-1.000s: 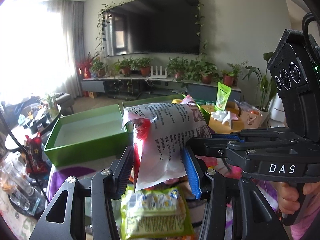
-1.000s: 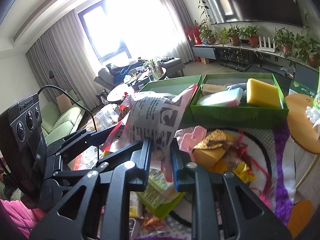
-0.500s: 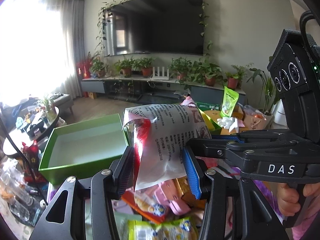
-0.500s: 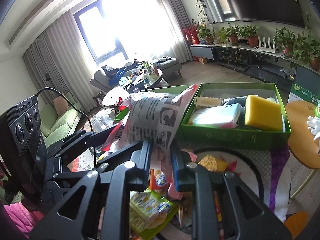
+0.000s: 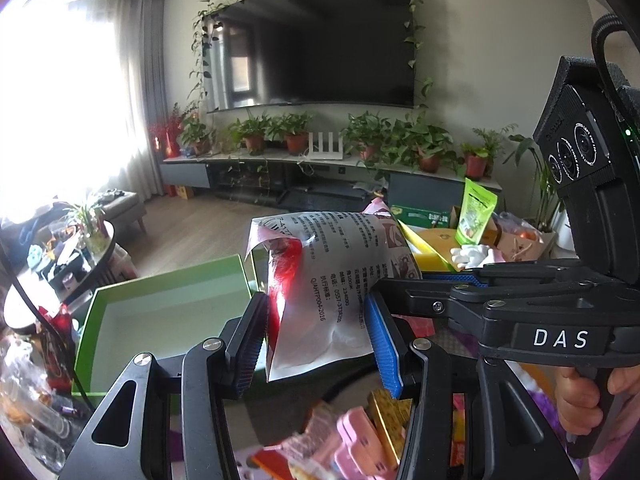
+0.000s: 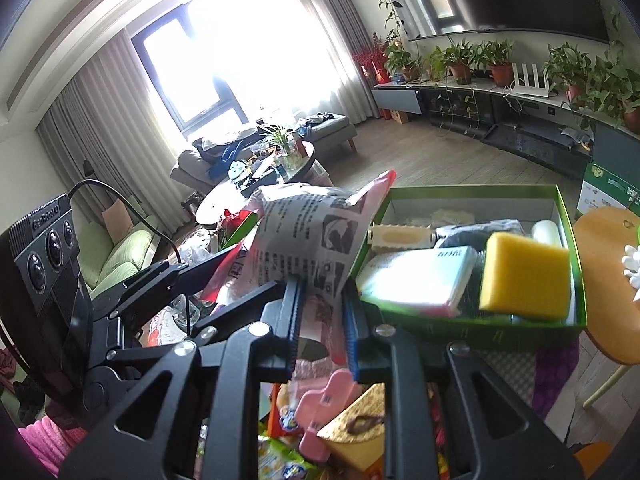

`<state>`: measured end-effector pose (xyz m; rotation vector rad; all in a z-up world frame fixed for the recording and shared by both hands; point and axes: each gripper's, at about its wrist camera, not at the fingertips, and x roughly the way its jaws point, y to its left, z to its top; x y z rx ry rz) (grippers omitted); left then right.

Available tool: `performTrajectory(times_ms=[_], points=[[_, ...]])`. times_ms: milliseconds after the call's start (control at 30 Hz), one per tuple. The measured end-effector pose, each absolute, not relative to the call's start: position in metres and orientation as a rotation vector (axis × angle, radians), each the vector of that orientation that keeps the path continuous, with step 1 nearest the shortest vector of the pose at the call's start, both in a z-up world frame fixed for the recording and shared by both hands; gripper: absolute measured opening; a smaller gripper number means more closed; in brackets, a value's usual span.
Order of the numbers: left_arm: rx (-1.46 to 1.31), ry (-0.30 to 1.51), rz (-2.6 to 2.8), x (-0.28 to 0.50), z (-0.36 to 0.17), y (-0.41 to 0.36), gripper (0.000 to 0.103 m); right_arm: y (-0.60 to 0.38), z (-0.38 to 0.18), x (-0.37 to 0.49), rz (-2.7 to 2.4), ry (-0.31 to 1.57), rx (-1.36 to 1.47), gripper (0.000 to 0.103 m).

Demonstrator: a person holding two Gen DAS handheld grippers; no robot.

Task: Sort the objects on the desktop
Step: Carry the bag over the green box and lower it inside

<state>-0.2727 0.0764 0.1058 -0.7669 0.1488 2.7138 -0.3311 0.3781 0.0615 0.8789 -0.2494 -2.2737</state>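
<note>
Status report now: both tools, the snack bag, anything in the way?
Left tool and right tool both shut on snack bag, held above the clutter. Empty green box ahead left; filled green box right. Path looks clear.

Patterned tabletop (image 6: 516, 368) bears green boxes (image 6: 472, 330); snacks (image 6: 352, 428).

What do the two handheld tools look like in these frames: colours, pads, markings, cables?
Both are black, angular linkage frames with silver screw heads and ribbed blue pads on the fingers. The right tool carries white "DAS" lettering, a black camera block with three lenses, a green light and a black cable. The left tool has a matching three-lens block and cable. A pink sleeve shows behind it.
</note>
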Motion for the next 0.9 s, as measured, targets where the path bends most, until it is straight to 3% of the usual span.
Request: performTrajectory(times_ms=[900], points=[[-0.932, 0.160, 2.652, -0.376, 0.073, 0.095, 0.050, 0.381, 0.027, -0.438, -2.254, -0.308, 1.044, 0.022]])
